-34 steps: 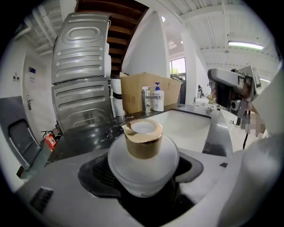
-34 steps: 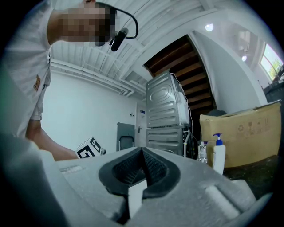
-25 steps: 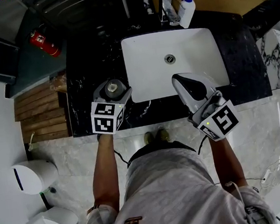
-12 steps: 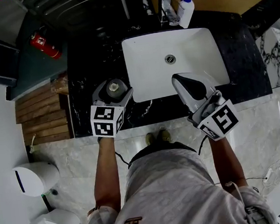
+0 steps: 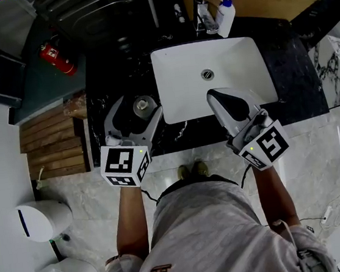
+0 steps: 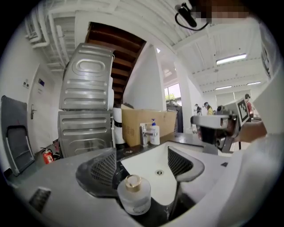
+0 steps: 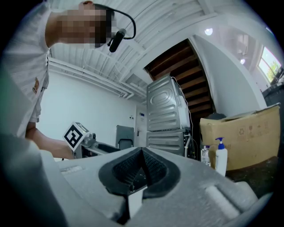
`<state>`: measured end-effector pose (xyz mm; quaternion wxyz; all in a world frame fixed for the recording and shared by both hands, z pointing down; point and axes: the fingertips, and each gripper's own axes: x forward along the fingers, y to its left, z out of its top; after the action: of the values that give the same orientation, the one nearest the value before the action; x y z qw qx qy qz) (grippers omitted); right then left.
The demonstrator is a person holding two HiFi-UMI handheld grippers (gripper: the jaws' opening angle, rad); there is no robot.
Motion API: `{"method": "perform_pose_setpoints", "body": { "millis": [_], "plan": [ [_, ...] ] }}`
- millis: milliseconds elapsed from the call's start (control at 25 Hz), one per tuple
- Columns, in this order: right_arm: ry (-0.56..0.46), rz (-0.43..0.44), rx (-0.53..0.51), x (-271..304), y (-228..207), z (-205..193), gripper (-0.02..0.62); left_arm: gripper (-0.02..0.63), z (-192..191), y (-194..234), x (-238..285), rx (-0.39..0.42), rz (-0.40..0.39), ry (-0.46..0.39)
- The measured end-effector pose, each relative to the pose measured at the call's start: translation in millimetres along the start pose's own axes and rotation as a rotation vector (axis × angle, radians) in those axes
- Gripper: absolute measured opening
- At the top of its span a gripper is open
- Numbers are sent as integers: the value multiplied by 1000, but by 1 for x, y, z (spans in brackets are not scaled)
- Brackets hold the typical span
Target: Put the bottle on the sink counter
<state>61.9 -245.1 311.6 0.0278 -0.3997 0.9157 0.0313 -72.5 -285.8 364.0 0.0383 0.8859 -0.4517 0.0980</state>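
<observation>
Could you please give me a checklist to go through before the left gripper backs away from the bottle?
1. Bottle standing upright on the counter: ok.
2. Left gripper jaws apart, wider than the bottle: ok.
3. Bottle free of both pads: cannot tell; in the left gripper view it sits close to the left one.
4. Bottle on the counter and not in the sink: ok; it stands just left of the rim.
5. Right gripper shut, empty and away from the bottle: ok.
</observation>
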Motion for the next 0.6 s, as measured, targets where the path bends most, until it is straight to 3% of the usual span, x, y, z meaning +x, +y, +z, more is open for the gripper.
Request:
{"method": "perform_pose_setpoints", "body": {
  "millis": [120,360,600],
  "plan": [
    [-20,3,2,0,5,9,0,326,29,-15,-10,24,-36,-85],
    [-61,14,-11,-5,16,27,0,187,67,-47,-23,27,-90,-202],
    [-78,22,-33,-10,26,39,0,42,78,-64,-25,23,-126,-233]
  ]
}}
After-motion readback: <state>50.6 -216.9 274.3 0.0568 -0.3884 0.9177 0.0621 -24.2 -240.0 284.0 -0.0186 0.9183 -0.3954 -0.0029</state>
